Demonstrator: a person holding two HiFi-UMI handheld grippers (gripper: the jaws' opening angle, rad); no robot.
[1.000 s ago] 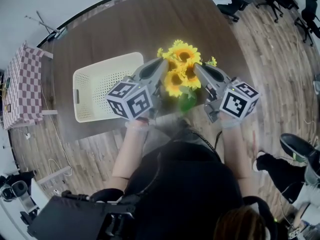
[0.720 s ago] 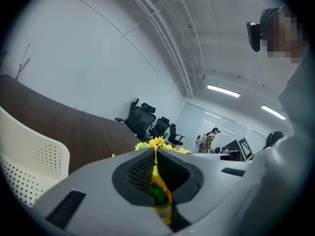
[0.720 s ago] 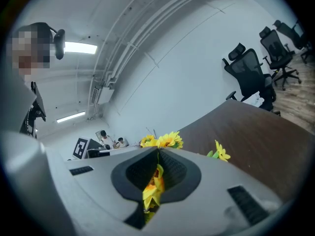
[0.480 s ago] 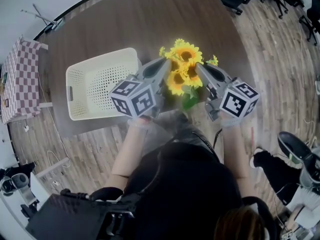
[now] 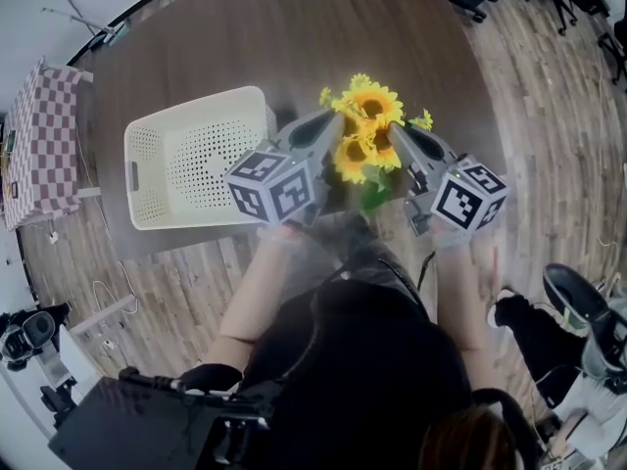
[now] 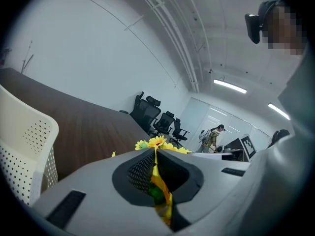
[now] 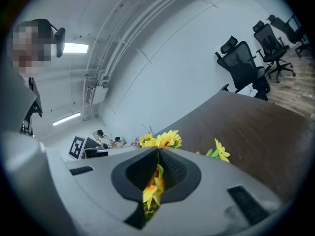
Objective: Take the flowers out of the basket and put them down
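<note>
Both grippers look clamped tight on my end: left gripper and right gripper each pinch bits of the sunflowers between their jaws. The bunch is held between them over the dark table - outside the white basket, which sits close by on its left.

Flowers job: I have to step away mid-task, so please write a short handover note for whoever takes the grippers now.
Left gripper: shut on the flowers, petals pinched between its fingers.
Right gripper: shut on the flowers too.
Flowers: out of the basket, held to its right over the table.
Basket: empty, on the table.
To do: put the flowers down, release both.
</note>
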